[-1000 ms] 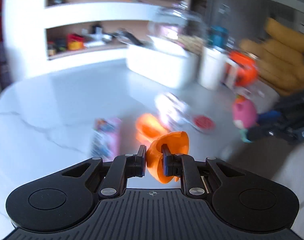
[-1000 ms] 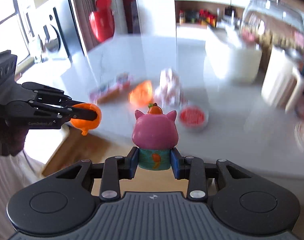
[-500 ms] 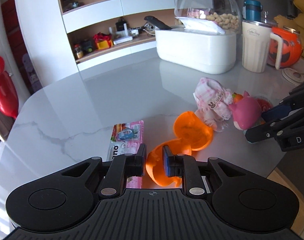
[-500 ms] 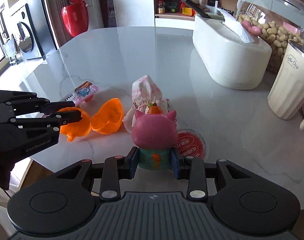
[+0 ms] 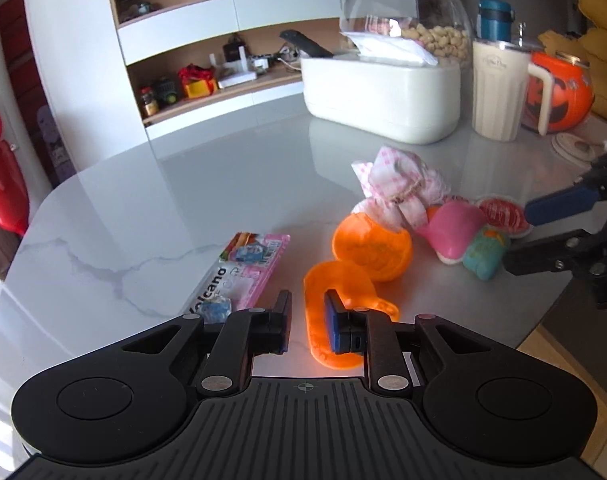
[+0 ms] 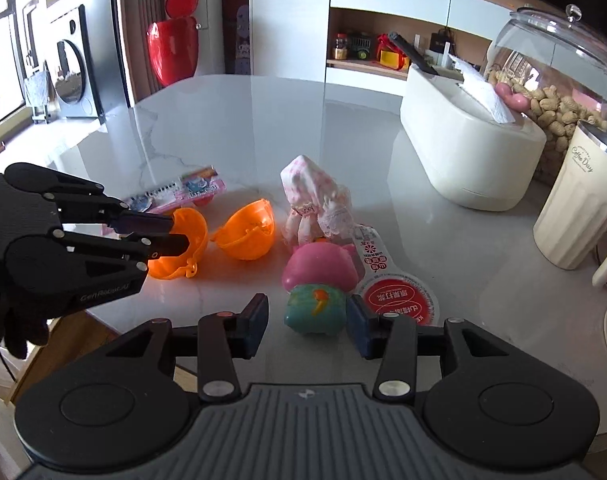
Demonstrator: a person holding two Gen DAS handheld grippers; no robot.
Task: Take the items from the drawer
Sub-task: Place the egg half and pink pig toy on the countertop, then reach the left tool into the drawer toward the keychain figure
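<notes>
Now both hand-held grippers are seen low over the near edge of the marble desk [image 6: 231, 120]. The left hand-held gripper [image 5: 307, 322] is parted a little; the rim of one orange capsule half [image 5: 335, 316] stands between its fingers, with a visible gap at the left finger, and contact at the right pad cannot be told. The second orange half [image 5: 373, 246] lies just beyond, open side up in the right wrist view. The right hand-held gripper [image 6: 309, 322] is spread wide, and the pink pig toy [image 6: 319, 292] lies tipped on the desk between its fingers, not clamped. A red-lidded cup [image 6: 399, 298] rests just right of the pig; a pink checked cloth bundle [image 6: 313, 204] sits just beyond it. A pink snack packet [image 5: 243, 276] lies at the near left. A white tissue box [image 6: 463, 152], a peanut jar [image 6: 555, 76] and a cream mug [image 6: 575, 216] stand far right.
</notes>
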